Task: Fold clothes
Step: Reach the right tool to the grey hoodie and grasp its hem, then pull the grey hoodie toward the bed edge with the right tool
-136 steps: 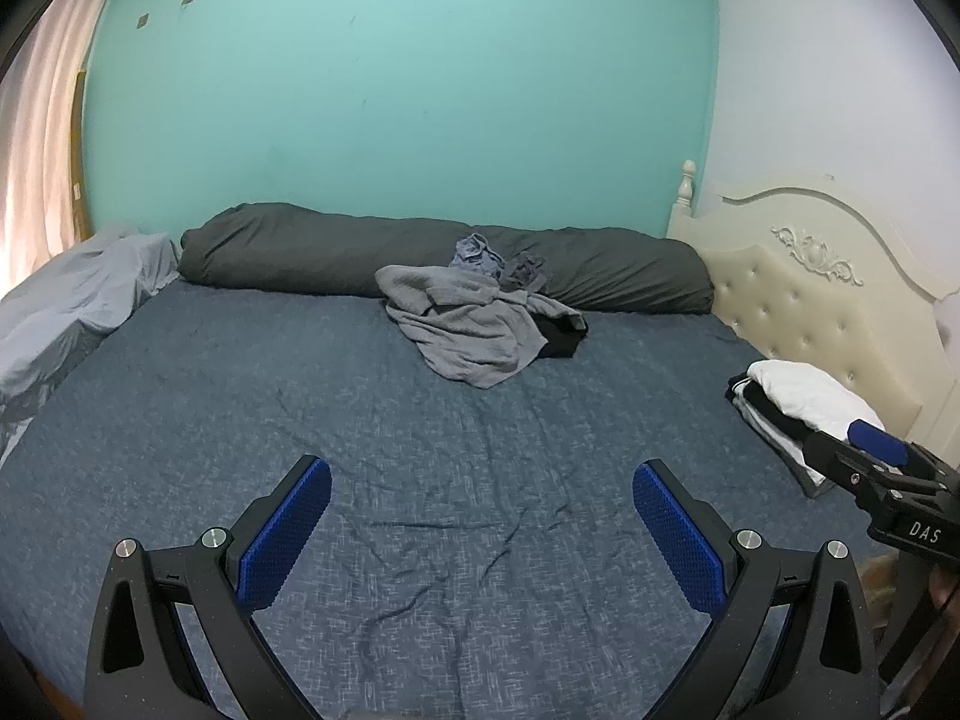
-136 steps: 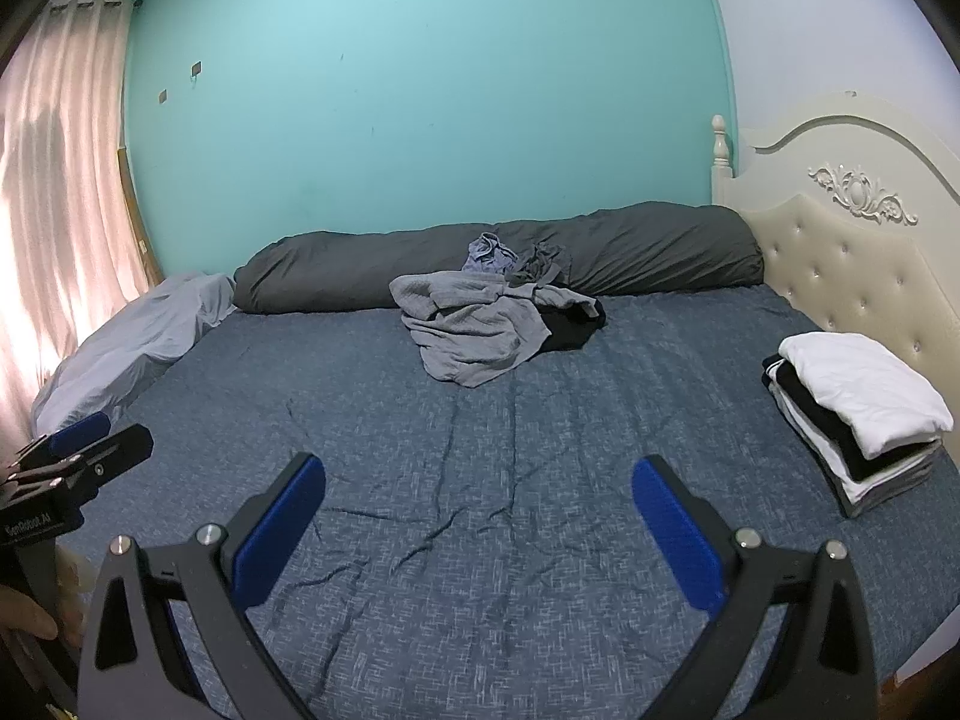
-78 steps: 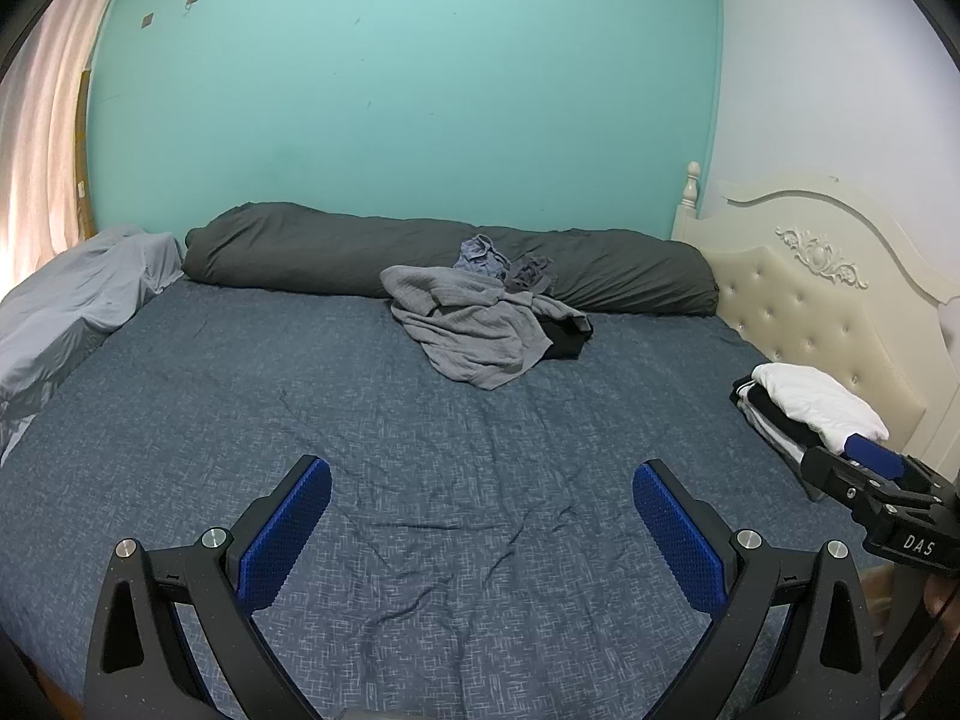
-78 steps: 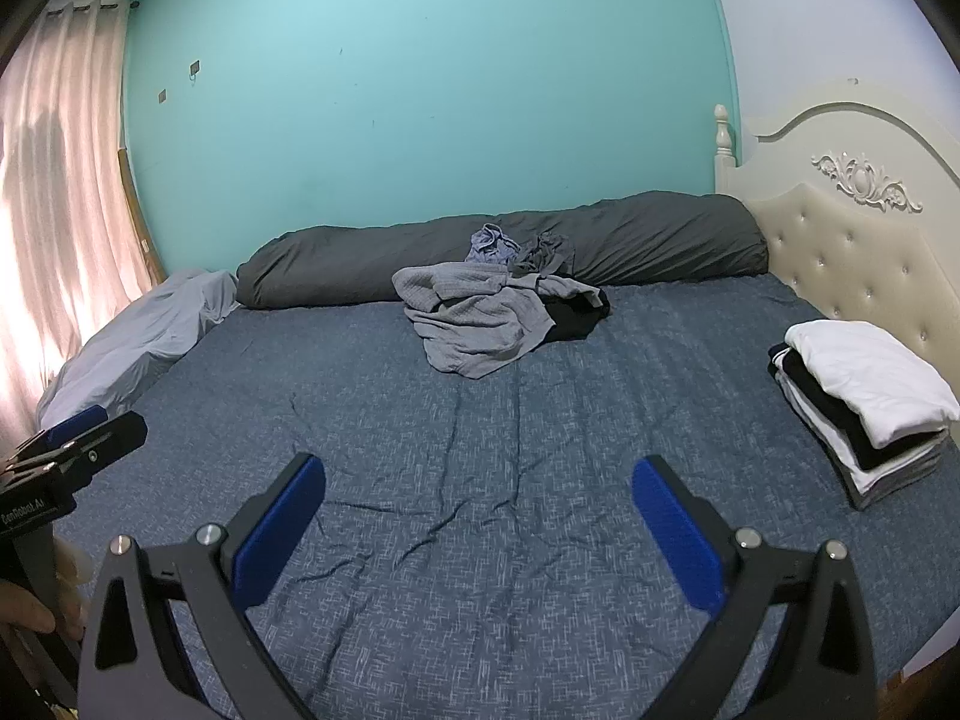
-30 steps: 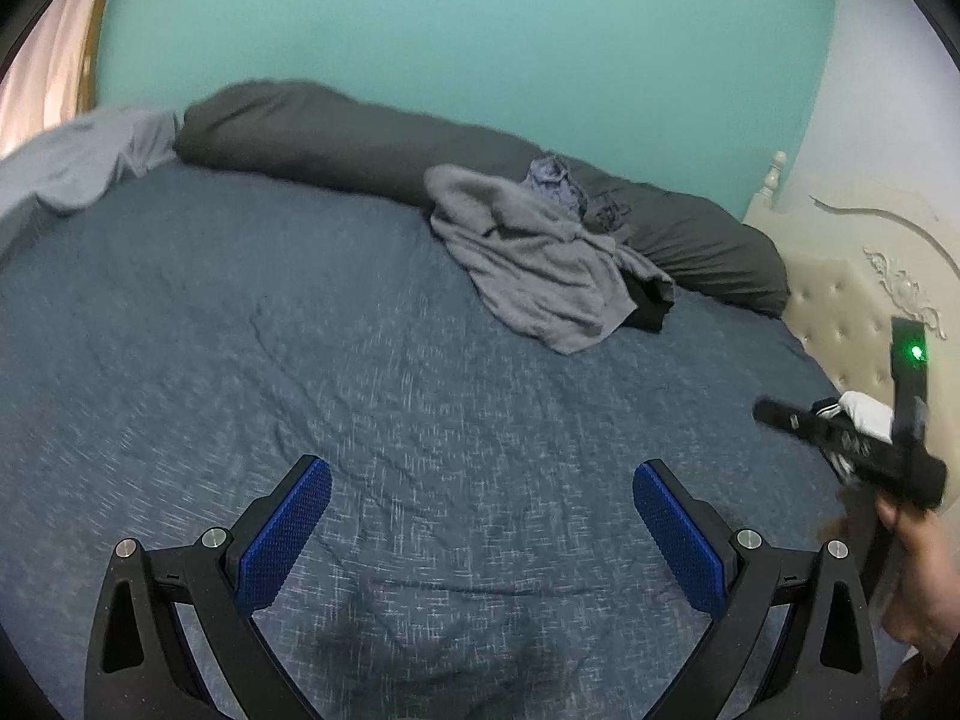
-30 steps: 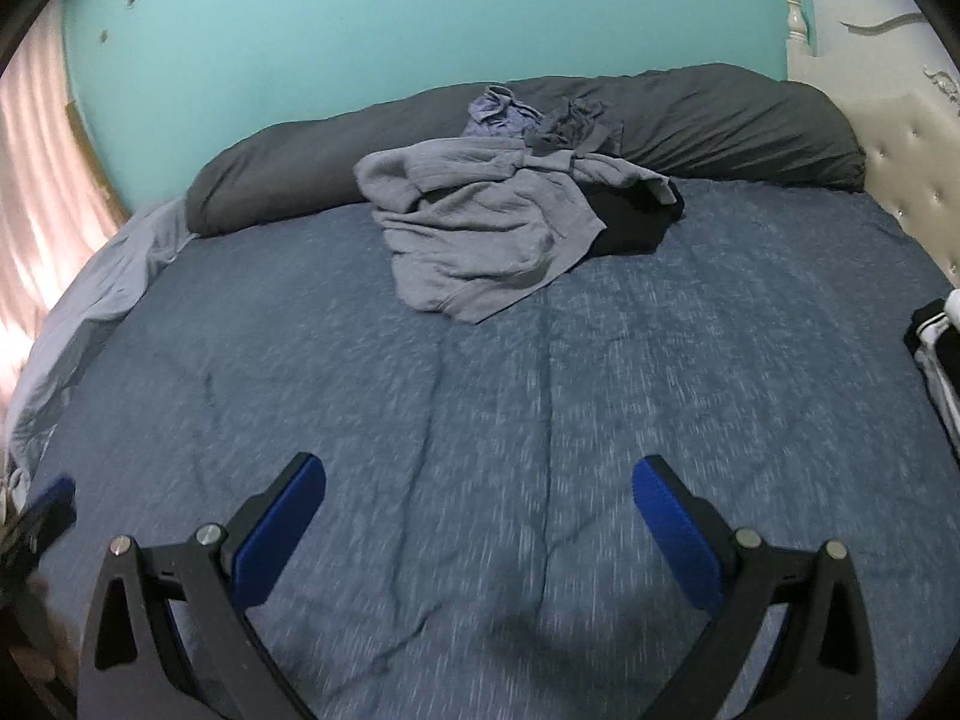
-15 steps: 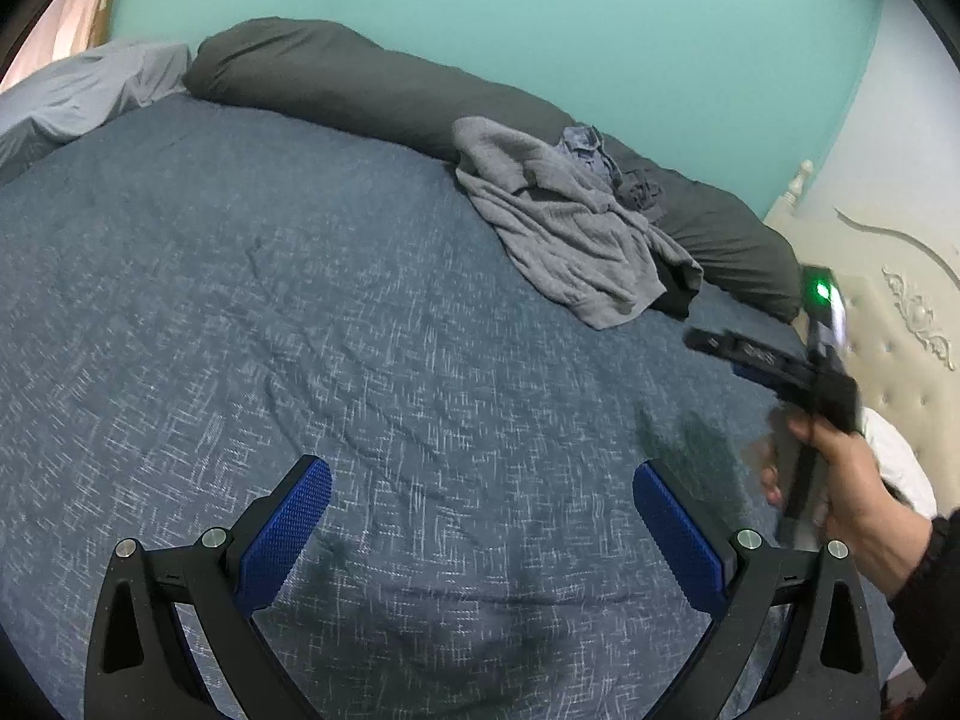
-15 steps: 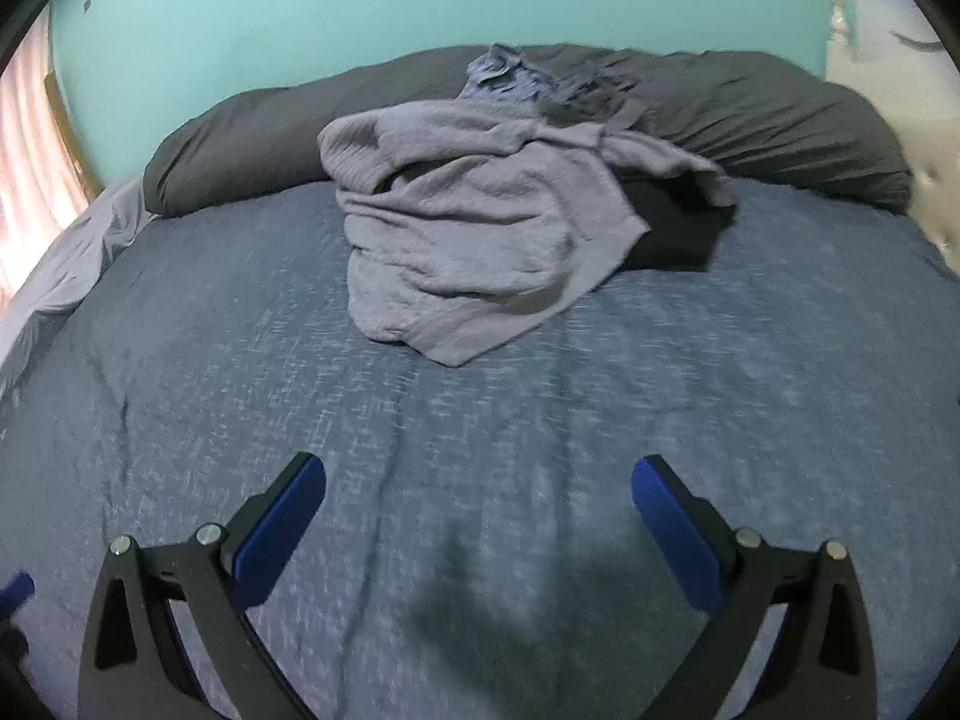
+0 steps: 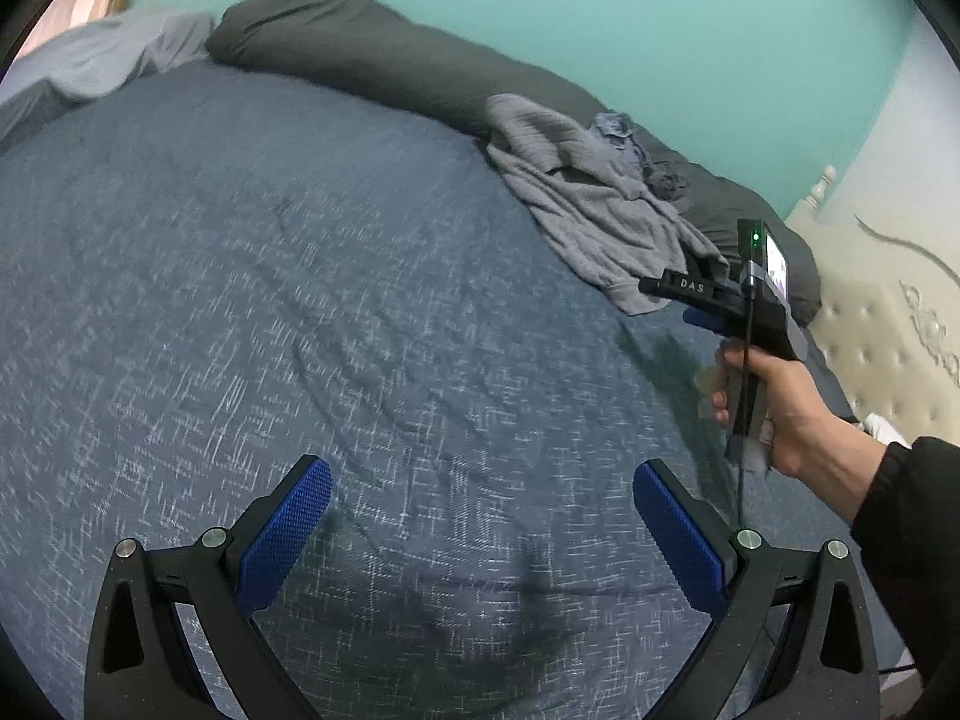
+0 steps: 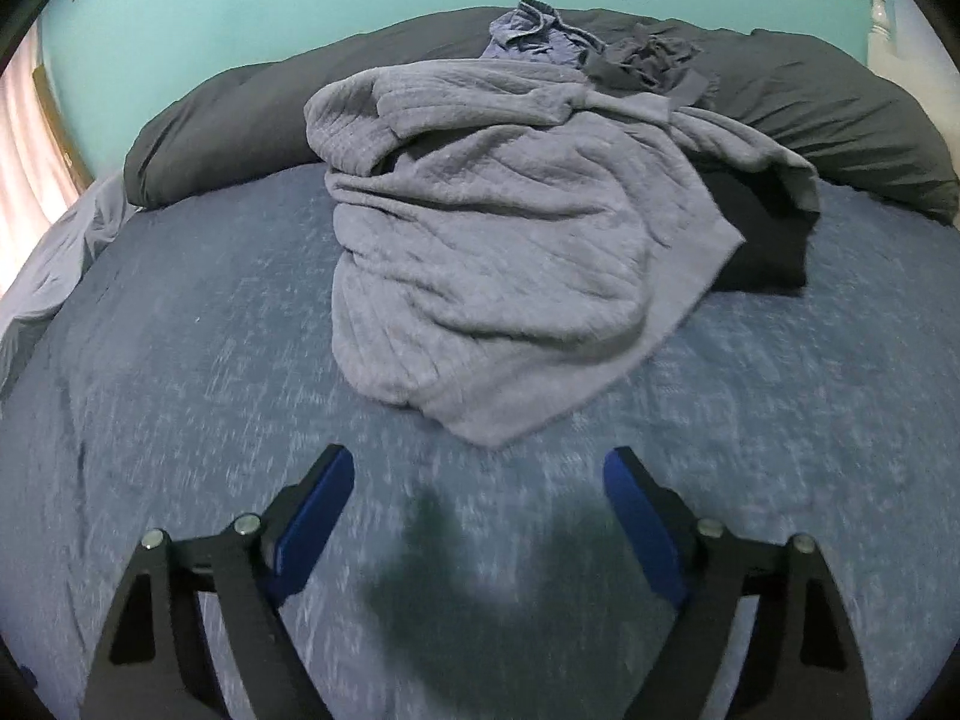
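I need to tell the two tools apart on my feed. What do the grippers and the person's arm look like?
Both grippers, left and right, have black forked frames with silver screws and blue, finely textured finger pads. In the left wrist view, the right one shows a black pistol-style body lettered DAS, a green light, a small lit screen and a thin black cable. The hand on it comes out of a black sleeve.

clothes in heap by bolster [image 10: 840, 120]: 4 – grey sweatshirt [image 10: 498, 252], black garment [image 10: 762, 240], blue garment [image 10: 534, 36], dk grey garment [image 10: 648, 66] | bolster: 1 | grippers: 2 – left gripper [image 9: 480, 534], right gripper [image 10: 477, 516], both w/ jaws apart | hands: 1 – right hand [image 9: 780, 402] | headboard [image 9: 888, 324]: 1, at bolster's R end
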